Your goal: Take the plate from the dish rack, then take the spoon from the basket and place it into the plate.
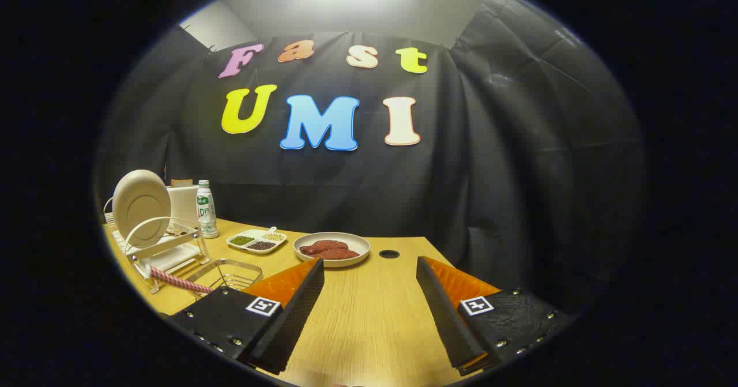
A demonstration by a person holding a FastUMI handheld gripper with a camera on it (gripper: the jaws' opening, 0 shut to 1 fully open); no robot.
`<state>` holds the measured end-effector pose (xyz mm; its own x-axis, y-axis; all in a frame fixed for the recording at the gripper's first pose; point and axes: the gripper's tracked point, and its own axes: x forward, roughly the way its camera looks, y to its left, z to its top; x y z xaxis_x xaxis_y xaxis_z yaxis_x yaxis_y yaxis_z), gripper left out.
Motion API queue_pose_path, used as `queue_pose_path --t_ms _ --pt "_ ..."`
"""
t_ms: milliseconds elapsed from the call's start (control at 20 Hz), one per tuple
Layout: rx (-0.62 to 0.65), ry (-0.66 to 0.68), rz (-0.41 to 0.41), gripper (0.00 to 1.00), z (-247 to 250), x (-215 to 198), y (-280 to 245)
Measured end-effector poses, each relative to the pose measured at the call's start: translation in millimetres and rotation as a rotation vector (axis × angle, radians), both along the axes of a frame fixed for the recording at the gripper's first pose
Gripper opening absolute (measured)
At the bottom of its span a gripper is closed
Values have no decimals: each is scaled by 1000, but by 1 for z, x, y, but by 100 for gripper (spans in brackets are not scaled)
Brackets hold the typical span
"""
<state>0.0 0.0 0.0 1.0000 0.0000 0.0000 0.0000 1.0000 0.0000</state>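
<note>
Gripper view showed the gripper [369,295] spread wide and empty above the table [369,323], the plate [141,207] upright in the dish rack [164,248] far off left, so fetching it apparently came first, needing a leftward reach.

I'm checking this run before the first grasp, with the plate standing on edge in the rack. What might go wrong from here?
1. The plate stands upright in the dish rack; the open gripper may only catch its thin rim, so it could slip.
2. A bottle stands close beside the rack and might get knocked during the reach.
3. The striped spoon handle juts from the wire basket just below the rack, where a low approach could snag it.
</note>
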Motion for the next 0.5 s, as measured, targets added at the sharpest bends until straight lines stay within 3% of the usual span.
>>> queue_pose_path --t_ms 200,500 --pt "-51 3 -48 98 47 -31 12" --pt "-35 32 -57 98 103 -89 82"
